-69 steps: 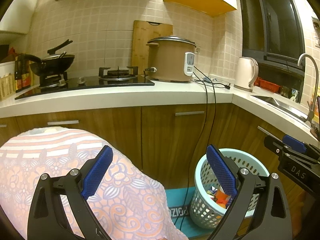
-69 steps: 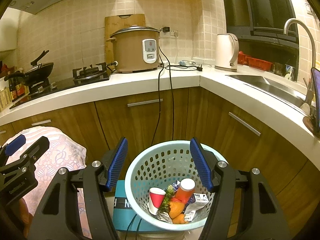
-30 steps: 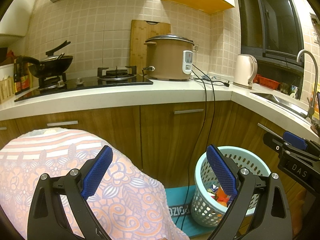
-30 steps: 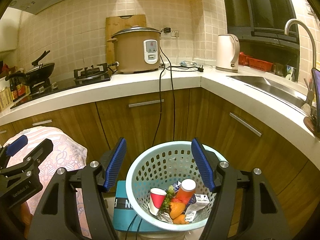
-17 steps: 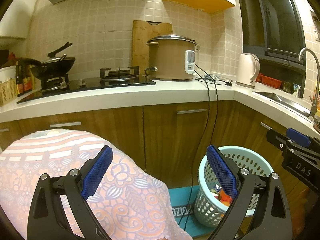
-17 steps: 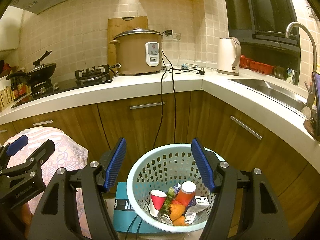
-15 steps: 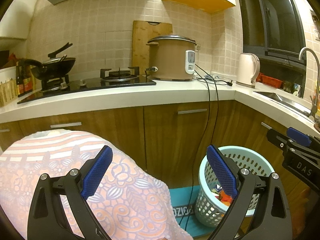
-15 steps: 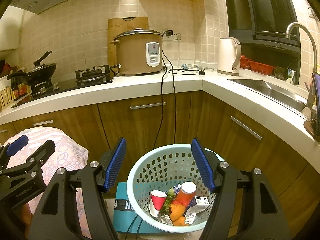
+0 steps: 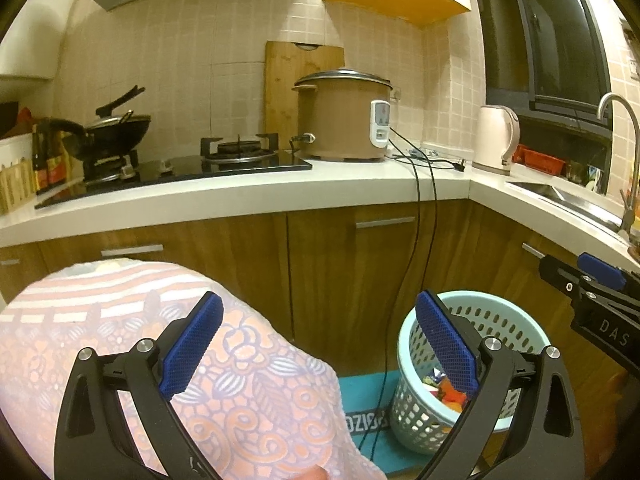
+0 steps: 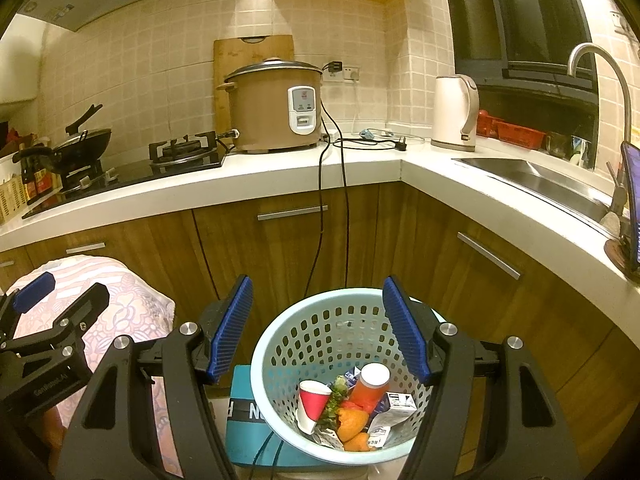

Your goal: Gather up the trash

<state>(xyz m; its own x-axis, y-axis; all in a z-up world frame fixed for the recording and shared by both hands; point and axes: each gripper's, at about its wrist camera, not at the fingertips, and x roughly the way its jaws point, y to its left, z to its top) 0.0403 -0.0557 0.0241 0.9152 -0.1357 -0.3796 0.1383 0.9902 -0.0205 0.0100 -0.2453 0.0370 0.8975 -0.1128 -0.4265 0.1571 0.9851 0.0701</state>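
A light blue perforated trash basket [image 10: 332, 332] stands on the floor by the corner cabinets; it also shows in the left wrist view [image 9: 500, 320]. Inside it lie a red paper cup [image 10: 311, 404], an orange bottle [image 10: 370, 388], orange peel [image 10: 352, 424] and a small carton [image 10: 394, 412]. My right gripper [image 10: 318, 328] is open and empty above the basket. My left gripper [image 9: 316, 348] is open and empty, above a table covered with a pink patterned cloth [image 9: 80, 344], left of the basket.
A white counter [image 10: 360, 168] carries a gas hob [image 10: 184, 156], a brown rice cooker [image 10: 276, 104], a white kettle [image 10: 456, 112] and a sink [image 10: 532, 180]. Black cables [image 10: 320, 220] hang over the wooden cabinets. A teal mat [image 9: 364, 412] lies under the basket.
Both views have shifted slightly, the basket sitting a little lower and further right in the left wrist view. Both grippers stay open and empty.
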